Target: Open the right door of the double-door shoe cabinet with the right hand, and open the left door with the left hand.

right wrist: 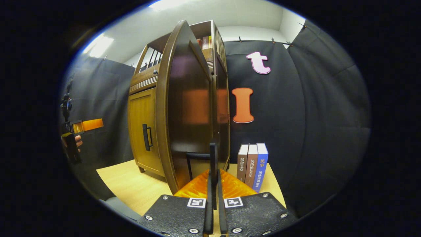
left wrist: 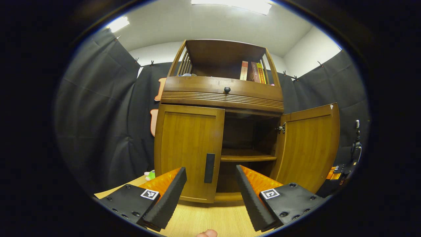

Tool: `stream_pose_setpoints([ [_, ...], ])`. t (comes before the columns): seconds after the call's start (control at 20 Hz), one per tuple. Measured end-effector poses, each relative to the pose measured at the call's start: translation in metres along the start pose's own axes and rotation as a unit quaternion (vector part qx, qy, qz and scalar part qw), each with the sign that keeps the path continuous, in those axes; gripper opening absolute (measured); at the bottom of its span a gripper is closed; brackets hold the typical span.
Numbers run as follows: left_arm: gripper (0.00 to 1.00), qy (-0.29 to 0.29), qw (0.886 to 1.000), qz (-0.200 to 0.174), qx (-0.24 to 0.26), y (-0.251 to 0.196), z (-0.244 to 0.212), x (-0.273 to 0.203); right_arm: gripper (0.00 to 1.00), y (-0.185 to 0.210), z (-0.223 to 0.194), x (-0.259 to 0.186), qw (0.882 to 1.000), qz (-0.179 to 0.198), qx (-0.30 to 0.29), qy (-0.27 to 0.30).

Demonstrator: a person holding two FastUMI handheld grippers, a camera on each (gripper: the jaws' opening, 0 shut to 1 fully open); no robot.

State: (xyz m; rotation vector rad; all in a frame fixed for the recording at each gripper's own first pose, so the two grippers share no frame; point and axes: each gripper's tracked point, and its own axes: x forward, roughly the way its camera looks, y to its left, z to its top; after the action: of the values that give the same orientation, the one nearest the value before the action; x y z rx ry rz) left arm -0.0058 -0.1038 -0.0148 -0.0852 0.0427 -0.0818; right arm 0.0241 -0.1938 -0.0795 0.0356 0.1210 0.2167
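Observation:
The wooden shoe cabinet [left wrist: 223,95] stands on a light tabletop. Its left door [left wrist: 187,151] is closed, with a dark vertical handle [left wrist: 209,168] at its inner edge. My left gripper [left wrist: 210,170] is open, just in front of that handle, one finger to each side and apart from it. The right door [left wrist: 309,148] is swung wide open and shows a shelf [left wrist: 246,157] inside. In the right gripper view the right door [right wrist: 190,108] fills the middle, and my right gripper [right wrist: 213,176] is shut on its dark handle [right wrist: 213,153]. The left gripper [right wrist: 77,130] shows far left, held by a hand.
Three upright books [right wrist: 252,166] stand on the tabletop [right wrist: 131,184] beside the cabinet's right side. More books [left wrist: 253,71] sit on the cabinet's top shelf above a drawer knob [left wrist: 227,89]. A small green toy [left wrist: 150,174] lies left of the cabinet. Black cloth walls surround the booth.

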Motion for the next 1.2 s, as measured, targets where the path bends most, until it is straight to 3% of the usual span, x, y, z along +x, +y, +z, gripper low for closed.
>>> stream_pose_setpoints([
  [0.4, 0.94, 0.012, 1.0, -0.011, 0.003, -0.006, -0.01, 0.006, 0.07, 0.003, -0.004, -0.029, 0.999, -0.039, 0.021, 0.009],
  [0.55, 0.94, 0.017, 1.0, -0.02, -0.001, -0.008, -0.015, 0.014, 0.07, 0.004, 0.014, -0.048, 0.997, -0.069, 0.019, -0.007],
  [0.6, 0.94, 0.02, 0.999, -0.025, -0.001, -0.01, -0.018, 0.017, 0.17, 0.005, 0.017, -0.057, 0.996, -0.081, 0.023, -0.003],
  [0.65, 0.95, 0.022, 0.999, -0.028, 0.001, -0.011, -0.019, 0.019, 0.17, 0.008, 0.018, -0.066, 0.996, -0.09, 0.026, 0.005],
  [0.7, 0.95, 0.021, 0.999, -0.028, 0.002, -0.01, -0.019, 0.019, 0.07, 0.015, 0.022, -0.071, 0.995, -0.095, 0.026, 0.01],
  [0.75, 0.95, 0.02, 0.999, -0.03, 0.002, -0.01, -0.02, 0.022, 0.06, 0.024, 0.03, -0.074, 0.995, -0.096, 0.02, 0.01],
  [0.8, 0.94, 0.02, 0.999, -0.032, 0.002, -0.011, -0.02, 0.023, 0.17, 0.032, 0.038, -0.076, 0.995, -0.099, 0.012, 0.006],
  [0.85, 0.94, 0.02, 0.999, -0.033, 0.002, -0.012, -0.022, 0.025, 0.05, 0.037, 0.042, -0.075, 0.994, -0.113, 0.015, 0.003],
  [0.9, 0.94, 0.021, 0.999, -0.033, 0.002, -0.01, -0.022, 0.026, 0.17, 0.049, 0.041, -0.073, 0.993, -0.111, 0.027, 0.005],
  [0.95, 0.94, 0.021, 0.999, -0.032, 0.002, -0.009, -0.021, 0.028, 0.04, 0.065, 0.039, -0.064, 0.994, -0.101, 0.034, 0.008],
  [1.0, 0.96, 0.02, 0.999, -0.031, 0.003, -0.007, -0.021, 0.028, 0.04, 0.077, 0.038, -0.057, 0.995, -0.094, 0.031, 0.008],
  [1.05, 0.95, 0.018, 0.999, -0.028, 0.004, -0.003, -0.02, 0.028, 0.17, 0.087, 0.041, -0.05, 0.996, -0.087, 0.024, 0.003],
  [1.1, 0.94, 0.018, 1.0, -0.024, 0.005, 0.001, -0.018, 0.028, 0.17, 0.093, 0.045, -0.044, 0.996, -0.088, 0.015, -0.006],
  [1.15, 0.94, 0.018, 1.0, -0.02, 0.007, 0.005, -0.019, 0.026, 0.04, 0.093, 0.048, -0.037, 0.995, -0.096, 0.01, -0.013],
  [1.2, 0.94, 0.017, 1.0, -0.014, 0.009, 0.011, -0.018, 0.025, 0.05, 0.092, 0.049, -0.029, 0.994, -0.109, 0.014, -0.017],
])
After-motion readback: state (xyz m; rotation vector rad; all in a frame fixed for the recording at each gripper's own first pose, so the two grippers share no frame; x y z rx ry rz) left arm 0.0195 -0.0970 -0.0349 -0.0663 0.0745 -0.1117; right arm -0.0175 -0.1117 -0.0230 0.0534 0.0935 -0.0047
